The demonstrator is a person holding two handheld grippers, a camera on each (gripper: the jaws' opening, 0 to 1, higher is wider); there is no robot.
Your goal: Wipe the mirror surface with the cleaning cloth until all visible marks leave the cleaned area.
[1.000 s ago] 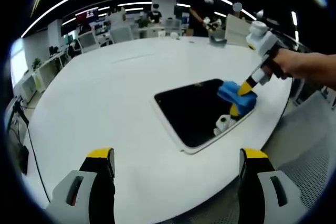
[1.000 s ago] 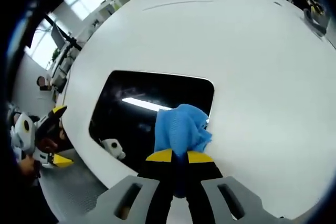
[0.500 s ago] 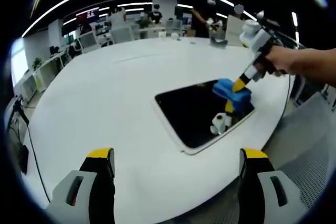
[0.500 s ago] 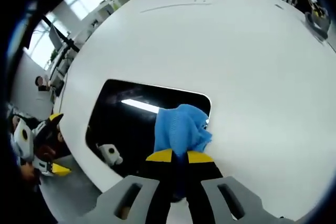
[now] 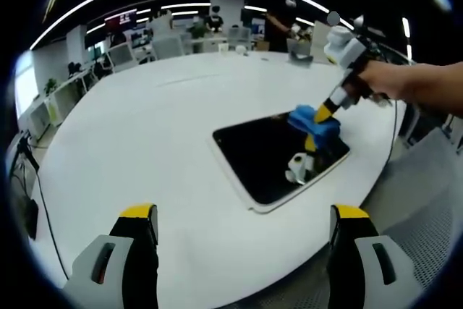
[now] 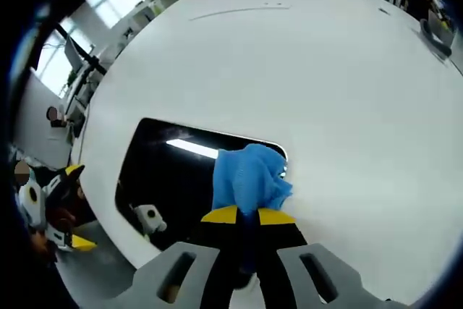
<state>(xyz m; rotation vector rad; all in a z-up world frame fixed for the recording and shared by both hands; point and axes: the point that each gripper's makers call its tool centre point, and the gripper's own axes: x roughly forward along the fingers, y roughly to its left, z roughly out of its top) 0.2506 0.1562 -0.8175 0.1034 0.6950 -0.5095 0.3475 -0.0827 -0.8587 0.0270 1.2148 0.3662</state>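
While the right tongs (image 6: pixel 242 215) stay clenched on the blue cloth (image 6: pixel 249 177), strokes should press flat and overlap across the dark mirror (image 5: pixel 275 151), in my judgement. The cloth rests on the mirror's edge, centre-right of the left view. The left tongs (image 5: pixel 244 211) gape, well apart, on the worktop (image 5: pixel 145 135).

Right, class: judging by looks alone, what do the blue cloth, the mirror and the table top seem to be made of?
Cloth: soft, matte, fuzzy textile, perhaps microfibre; it bunches in folds where the right gripper pinches it.
Mirror: glossy glass-like sheet with a pale rim; it reflects a ceiling light strip and the gripper.
Table: smooth white surface with a faint sheen, likely laminate or painted board; the exact material is unclear.
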